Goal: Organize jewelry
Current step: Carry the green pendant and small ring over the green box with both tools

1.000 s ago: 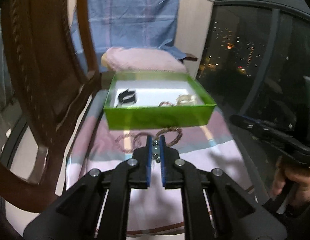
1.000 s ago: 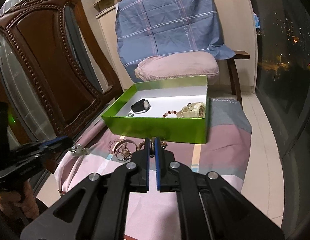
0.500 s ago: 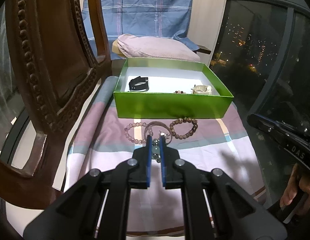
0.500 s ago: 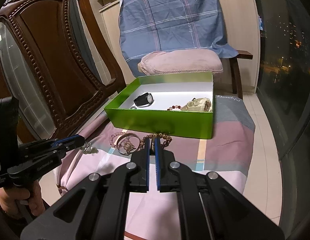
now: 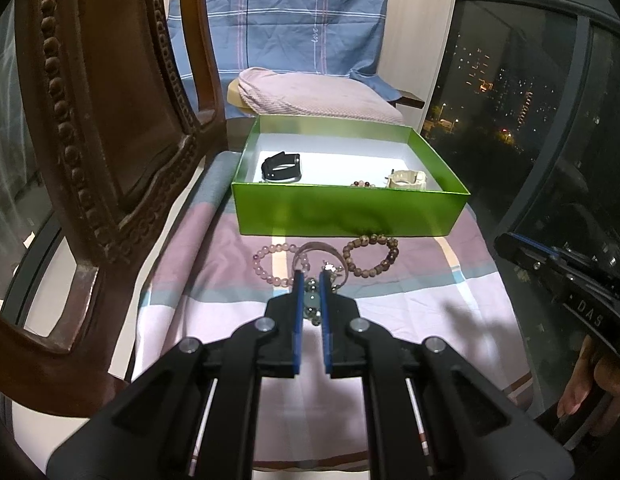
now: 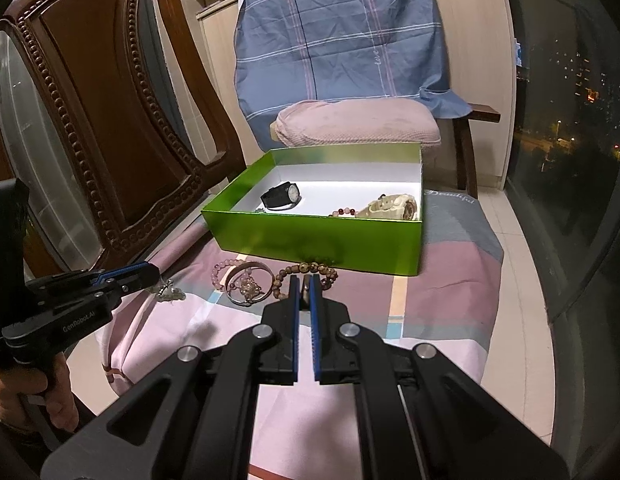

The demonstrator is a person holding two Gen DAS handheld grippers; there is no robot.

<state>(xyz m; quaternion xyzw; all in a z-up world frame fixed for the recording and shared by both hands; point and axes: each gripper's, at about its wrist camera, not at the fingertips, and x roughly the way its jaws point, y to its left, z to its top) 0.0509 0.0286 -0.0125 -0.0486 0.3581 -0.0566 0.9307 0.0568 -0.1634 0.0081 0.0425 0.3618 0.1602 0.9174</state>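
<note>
A green box sits on a striped cloth and holds a black watch, a cream watch and a reddish bead bracelet. In front of it lie a pink bead bracelet, a metal bangle and a brown bead bracelet. My left gripper is shut on a small silvery-green beaded piece. My right gripper is shut, empty, just short of the brown bracelet.
A carved wooden chair back stands close on the left. A second chair with a pink cushion and a blue plaid cloth stands behind the box. Dark windows line the right side.
Both grippers have drawn back and up from the box. The left gripper still holds the small beaded piece. The jewelry on the cloth has not moved.
</note>
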